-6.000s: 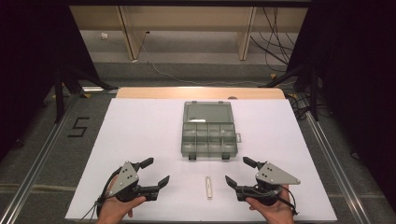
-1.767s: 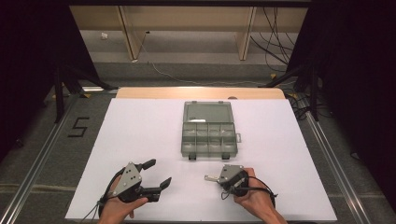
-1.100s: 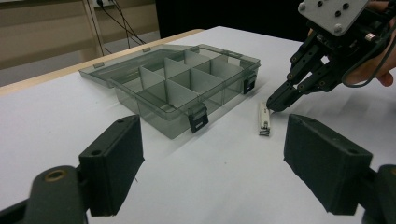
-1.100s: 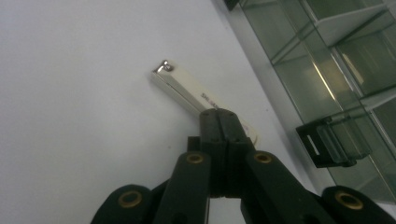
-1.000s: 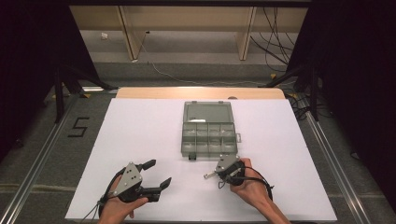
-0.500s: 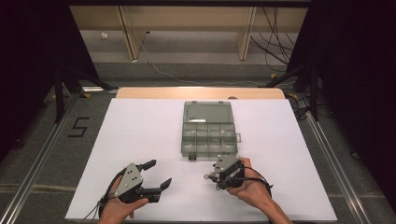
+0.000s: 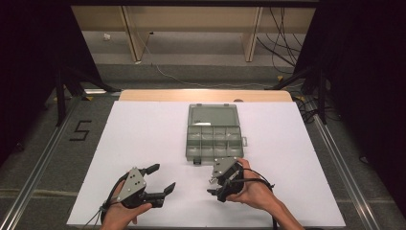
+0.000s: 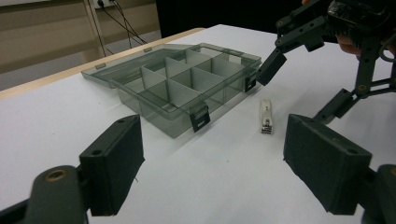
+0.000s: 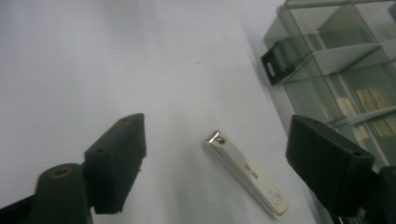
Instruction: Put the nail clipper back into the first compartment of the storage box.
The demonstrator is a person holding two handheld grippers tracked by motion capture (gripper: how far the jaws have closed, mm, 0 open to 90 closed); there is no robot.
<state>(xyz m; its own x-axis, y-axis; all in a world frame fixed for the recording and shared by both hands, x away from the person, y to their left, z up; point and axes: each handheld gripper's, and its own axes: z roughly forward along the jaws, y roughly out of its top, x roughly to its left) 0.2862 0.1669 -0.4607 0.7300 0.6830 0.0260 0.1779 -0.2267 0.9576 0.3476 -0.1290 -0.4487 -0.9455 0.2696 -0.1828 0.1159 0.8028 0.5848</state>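
Cream-white nail clipper lies flat on the white table, just before the organiser box. Right gripper hovers over it, jaws just opened wide, straddling but apparently not touching; its long axis runs slantwise between them. Left gripper: spread, empty, farther off.

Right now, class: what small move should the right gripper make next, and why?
Probably lower the right gripper and close on the nail clipper. Its jaws have just been opening and stand wide apart above the clipper, which lies flat on the white table beside the open compartment box, untouched.
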